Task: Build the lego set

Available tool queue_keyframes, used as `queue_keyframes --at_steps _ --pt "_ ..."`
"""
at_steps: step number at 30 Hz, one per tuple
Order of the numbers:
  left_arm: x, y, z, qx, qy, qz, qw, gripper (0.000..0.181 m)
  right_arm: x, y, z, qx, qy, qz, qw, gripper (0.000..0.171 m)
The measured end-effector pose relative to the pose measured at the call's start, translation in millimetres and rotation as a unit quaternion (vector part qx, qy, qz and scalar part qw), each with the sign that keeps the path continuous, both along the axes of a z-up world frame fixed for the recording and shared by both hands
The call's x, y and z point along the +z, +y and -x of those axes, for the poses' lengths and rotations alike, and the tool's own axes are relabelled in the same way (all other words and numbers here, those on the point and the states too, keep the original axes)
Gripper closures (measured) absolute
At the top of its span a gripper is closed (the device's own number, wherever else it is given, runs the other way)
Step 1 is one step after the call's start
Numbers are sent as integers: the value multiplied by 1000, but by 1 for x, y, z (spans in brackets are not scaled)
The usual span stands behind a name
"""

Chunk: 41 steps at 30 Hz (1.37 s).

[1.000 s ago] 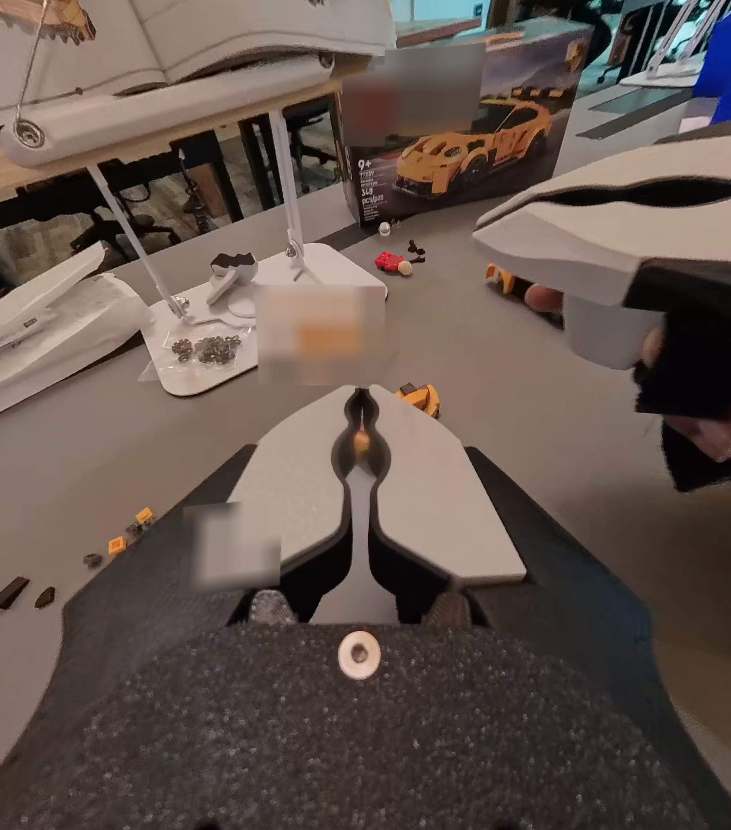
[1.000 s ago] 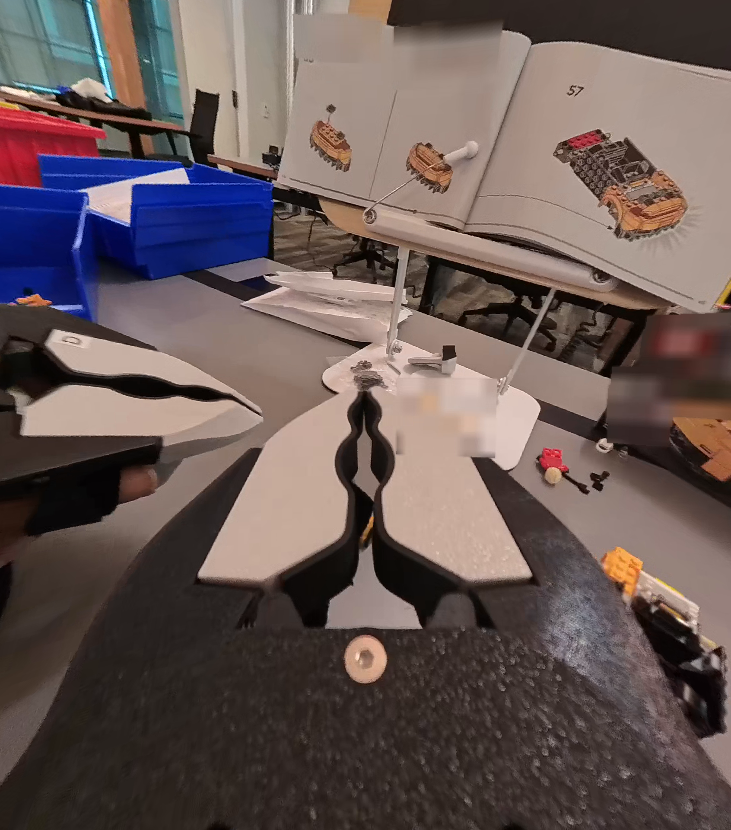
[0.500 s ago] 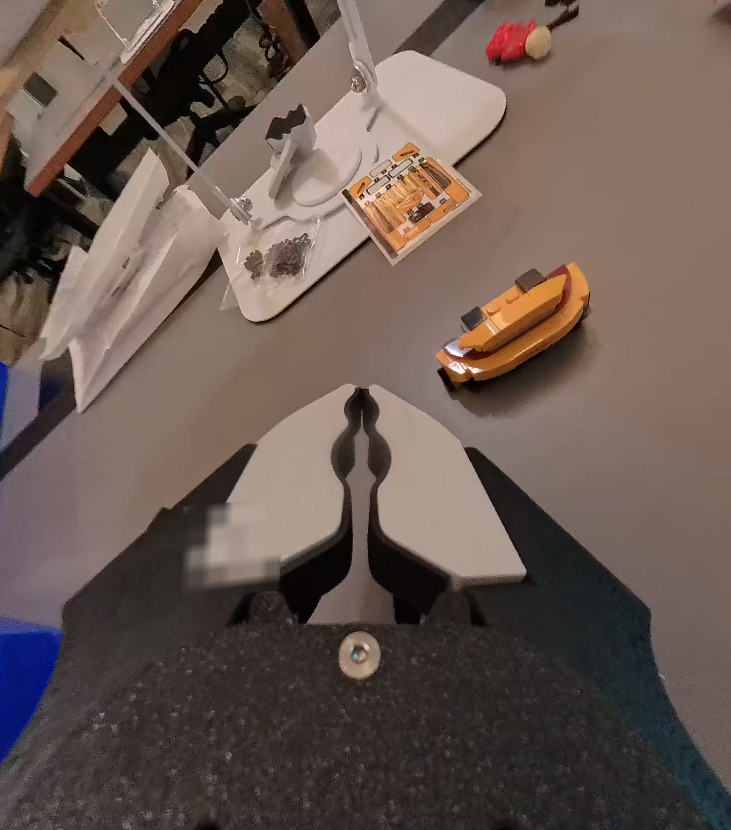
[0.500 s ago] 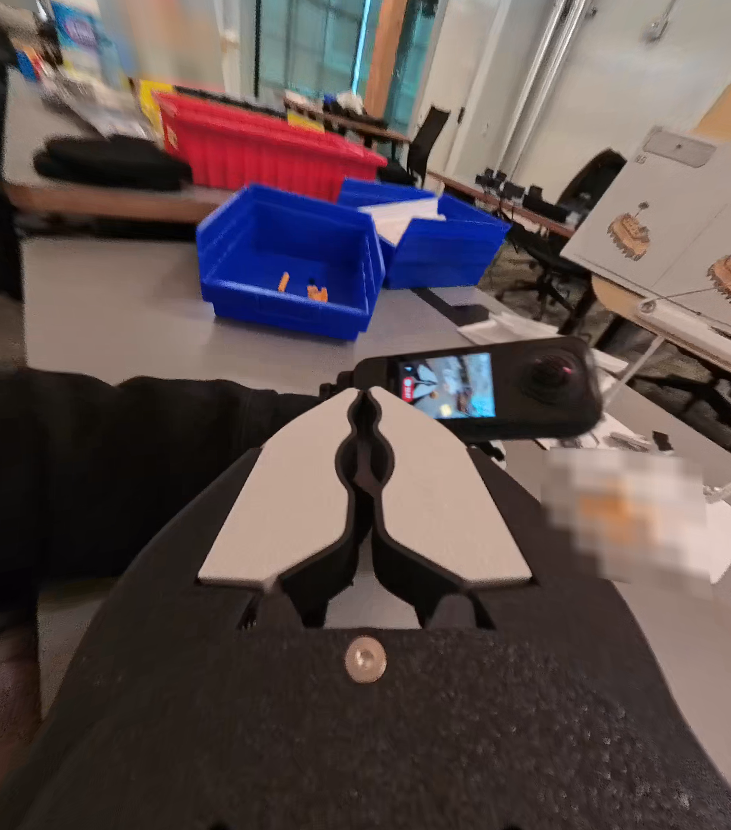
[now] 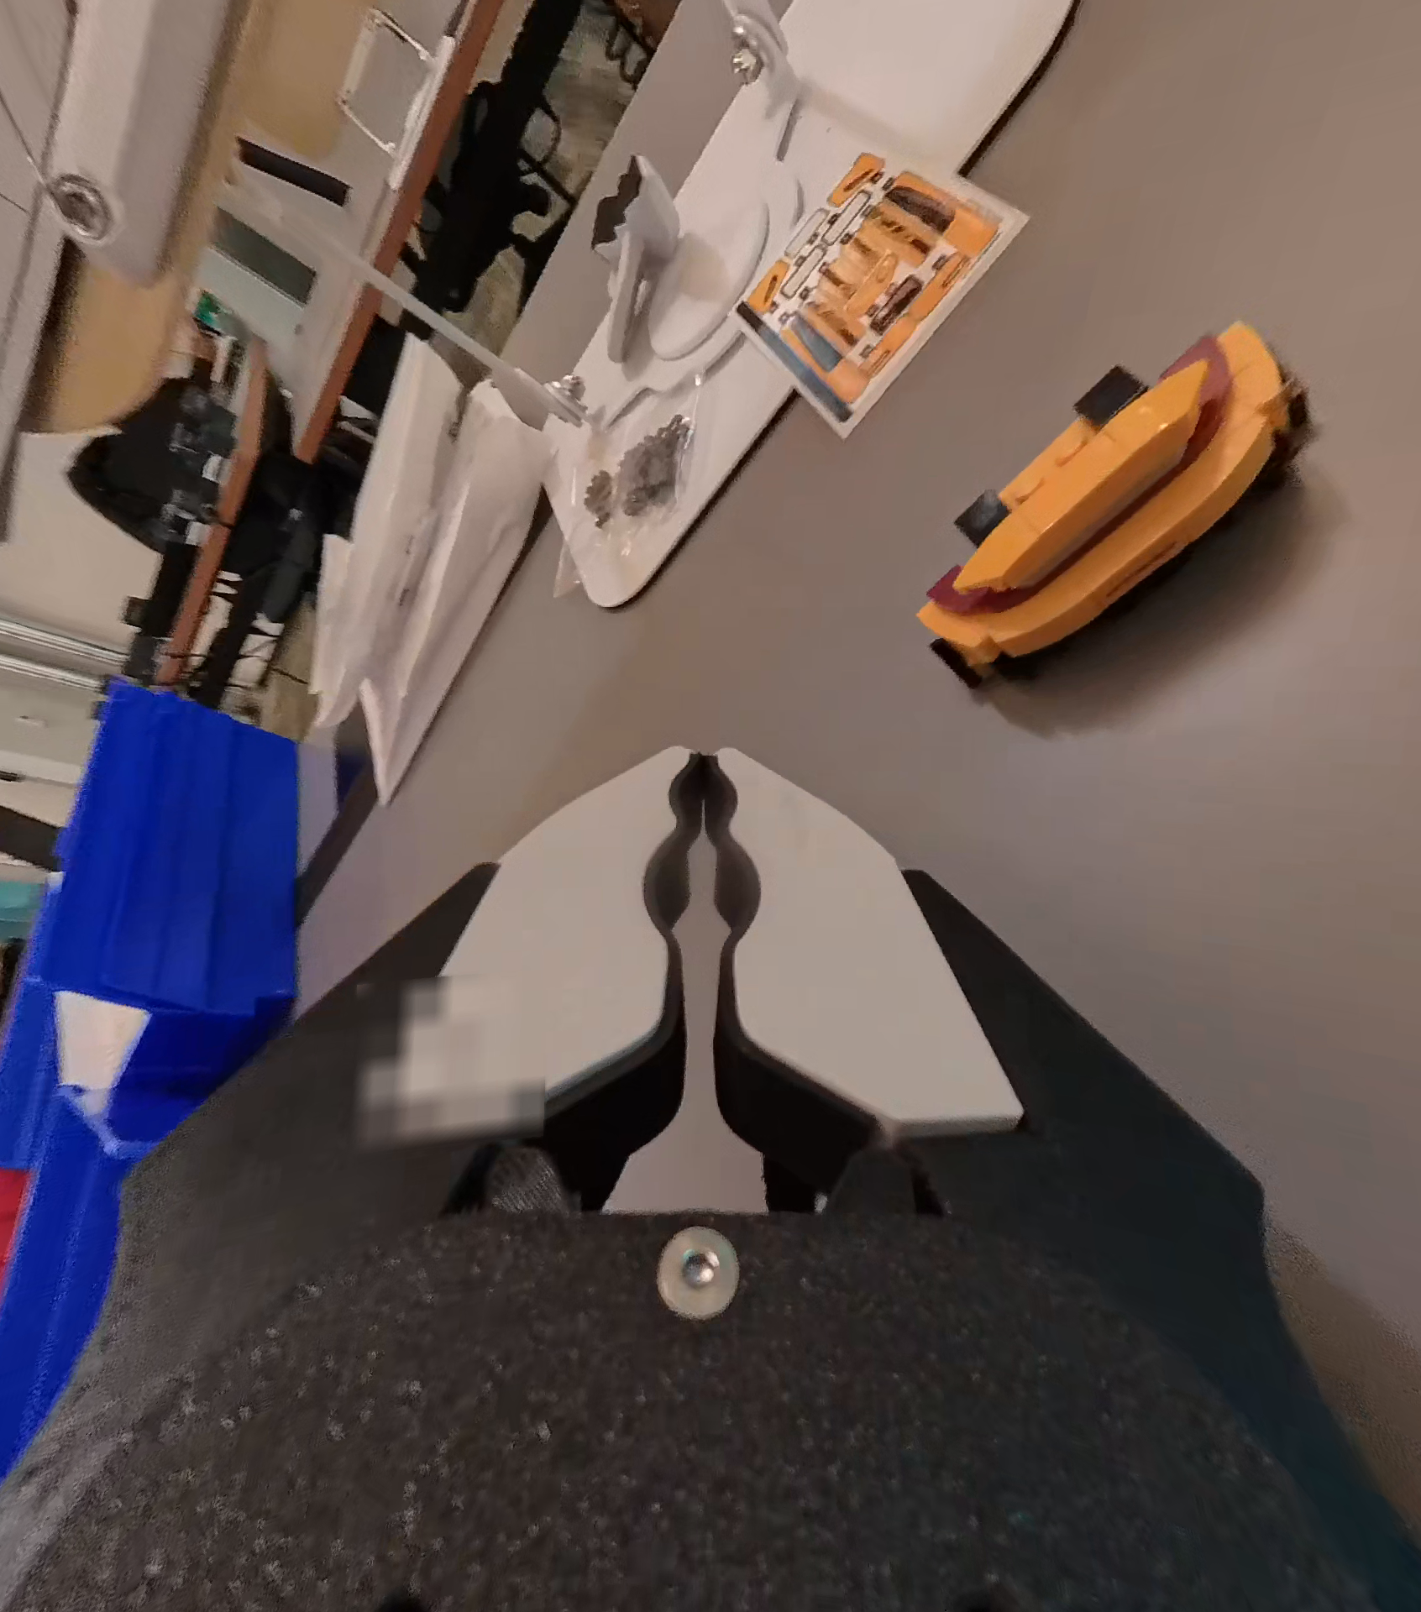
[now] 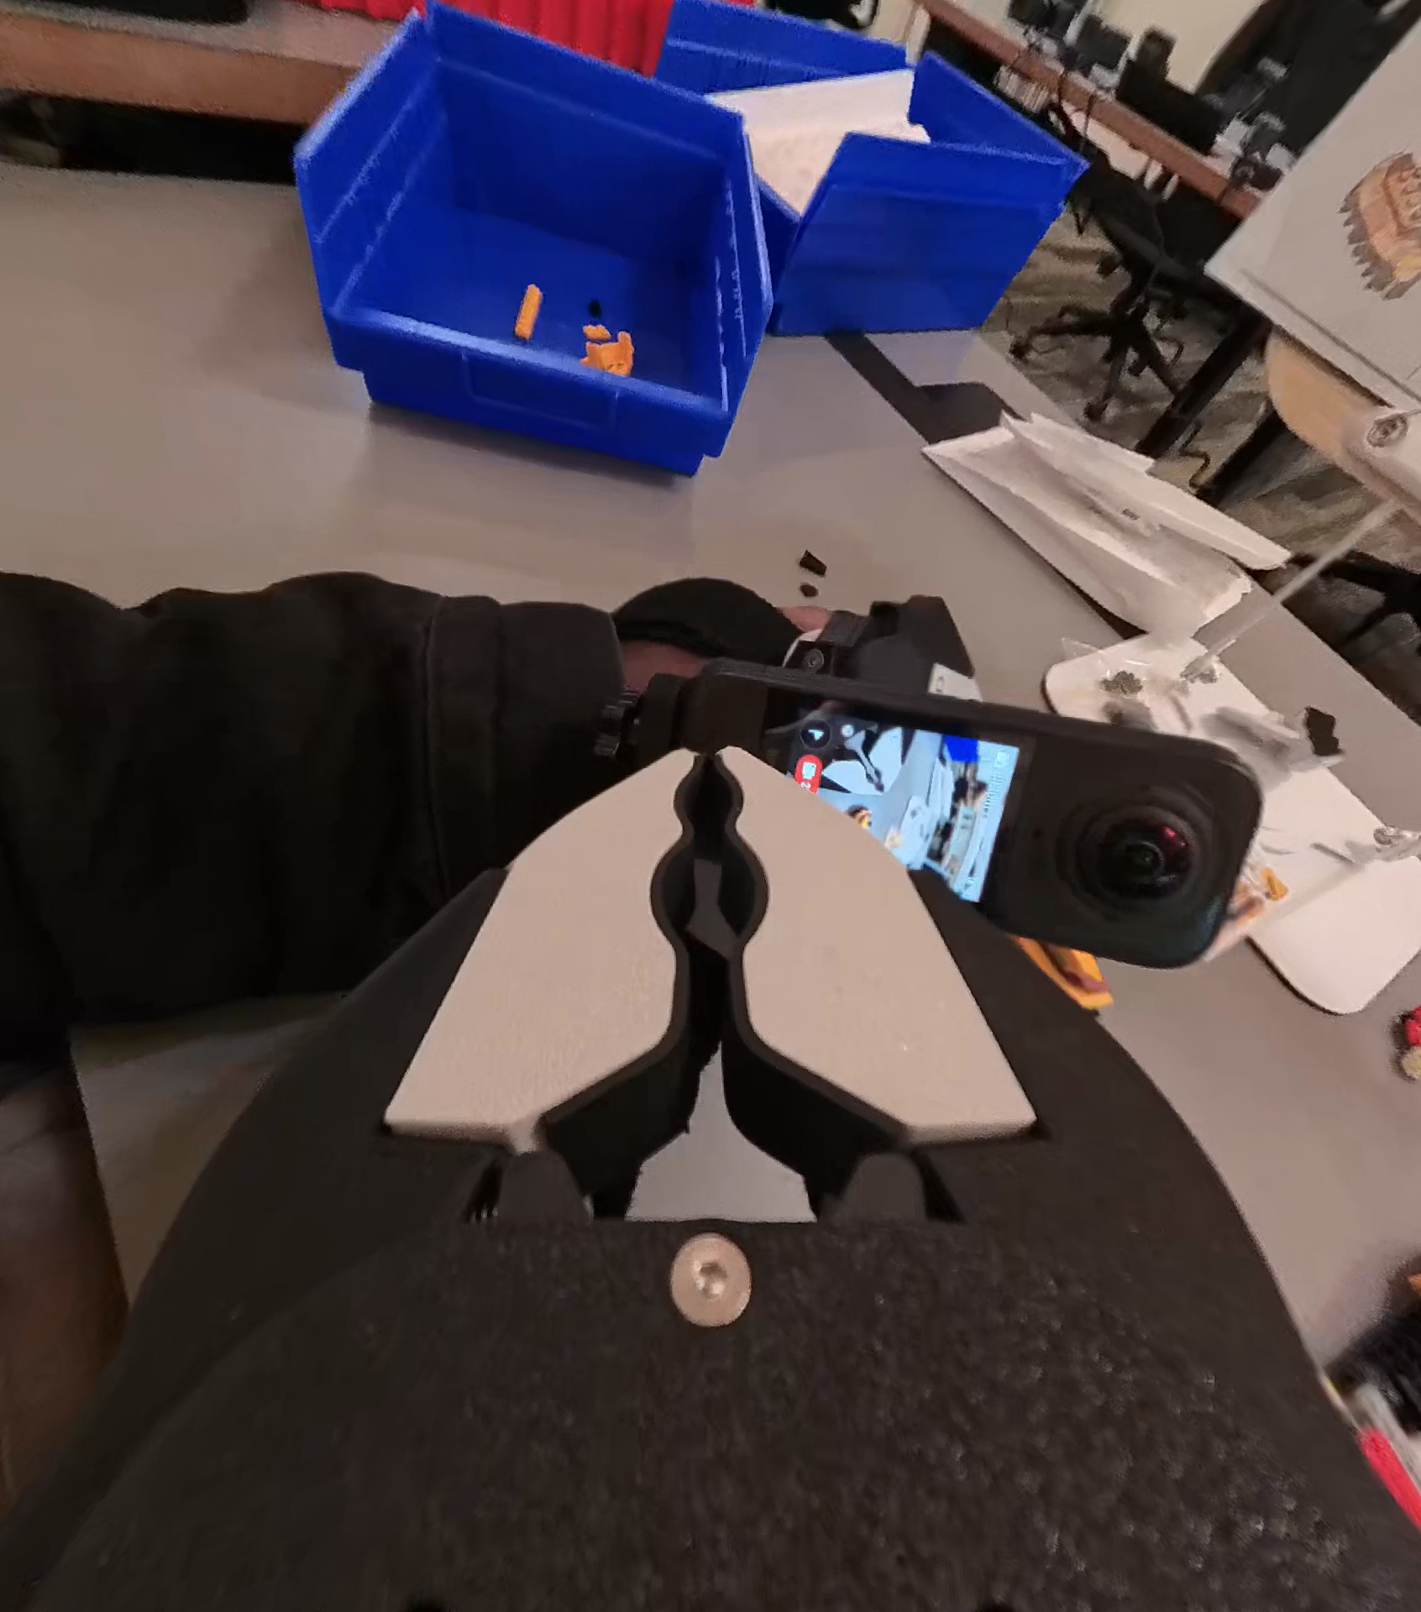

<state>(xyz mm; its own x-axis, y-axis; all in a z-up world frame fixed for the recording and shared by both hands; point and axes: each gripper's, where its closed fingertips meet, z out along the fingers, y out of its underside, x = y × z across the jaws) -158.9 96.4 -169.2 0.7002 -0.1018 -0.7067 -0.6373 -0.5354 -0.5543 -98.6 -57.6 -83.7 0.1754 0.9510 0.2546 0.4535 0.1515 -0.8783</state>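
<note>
In the left wrist view, smooth blue plastic bins [image 5: 166, 881] stand far left of the orange brick assembly [image 5: 1113, 515]. Nearer it lie crumpled white paper bags [image 5: 428, 558], then a rounded white stand base [image 5: 742, 366] carrying a clear packet of small dark parts [image 5: 642, 475] and a glossy sticker sheet [image 5: 877, 292]. The left gripper [image 5: 703, 768], matte grey fingers pressed together and empty, hovers over bare grey tabletop [image 5: 1126, 959] short of the curved, studded assembly.

In the right wrist view, an open blue bin [image 6: 532, 253] holds a few orange pieces [image 6: 602, 344]. The right gripper [image 6: 711, 772] is closed; a dark sliver sits in its jaw hollow, unclear what.
</note>
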Motion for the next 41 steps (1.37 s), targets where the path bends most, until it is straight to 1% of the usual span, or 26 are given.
queue_keyframes --at_steps 2,3,5,7,9,11,13,15,17,19,22,24,25,26,27,29,30,31,33,34,36,37,38,41 --pt "7 -1 -3 1 -3 -12 1000 181 4 -4 -4 14 40 36 998 170" --pt "8 -1 -8 -9 -26 -14 1000 181 10 -4 -7 16 59 46 997 171" --pt "7 -1 -7 -13 -54 -16 998 181 35 4 -20 6 112 11 994 171" --pt "3 -3 -7 -20 -103 -12 994 181 52 35 -37 -49 114 -27 992 171" --pt "9 -5 -16 -35 -172 -25 984 181 53 84 -52 -119 88 -45 988 171" --pt "21 -7 -30 -66 -215 -45 973 181 45 134 -60 -173 78 -38 981 171" --pt "31 -9 -45 -106 -224 -64 967 181 24 183 -67 -226 50 -50 972 171" --pt "38 -12 -60 -132 -232 -75 961 181 0 216 -74 -264 26 -70 962 171" --pt "43 -16 -77 -153 -240 -77 956 181 -26 231 -79 -287 25 -62 956 171" --pt "45 -21 -92 -170 -225 -77 956 181 -46 236 -82 -297 15 -52 953 171" --pt "47 -28 -110 -192 -216 -77 954 181 -52 240 -87 -311 -7 -64 948 171" --pt "50 -33 -119 -198 -203 -81 955 181 -56 237 -86 -308 -9 -56 950 171" --pt "49 -35 -119 -194 -196 -79 958 181 -47 231 -84 -303 10 -67 951 171" --pt "48 -34 -115 -181 -189 -77 962 181 -27 222 -84 -294 38 -87 951 171" --pt "47 -33 -110 -161 -182 -76 967 181 -2 204 -81 -267 79 -98 955 171" --pt "42 -24 -83 -107 -154 -70 980 181 52 141 -75 -165 181 -102 964 171" --pt "39 -19 -67 -80 -132 -63 986 181 69 108 -74 -124 207 -105 965 171" --pt "34 -14 -53 -54 -110 -48 991 181 75 78 -70 -86 207 -106 969 171" --pt "31 -7 -39 -32 -83 -40 995 181 61 26 -50 -12 168 -80 982 171" --pt "30 -5 -36 -25 -67 -38 997 181 51 13 -42 0 150 -82 985 171" --pt "28 -4 -34 -21 -39 -39 998 181 35 6 -29 2 120 -89 989 171" --pt "28 -5 -33 -19 -27 -38 999 181 30 4 -24 8 113 -73 991 171" --pt "27 -5 -32 -17 -18 -38 999 181 26 2 -21 14 103 -55 993 171" --pt "27 -3 -29 -12 -10 -36 999 181 18 0 -16 18 83 -49 995 171"
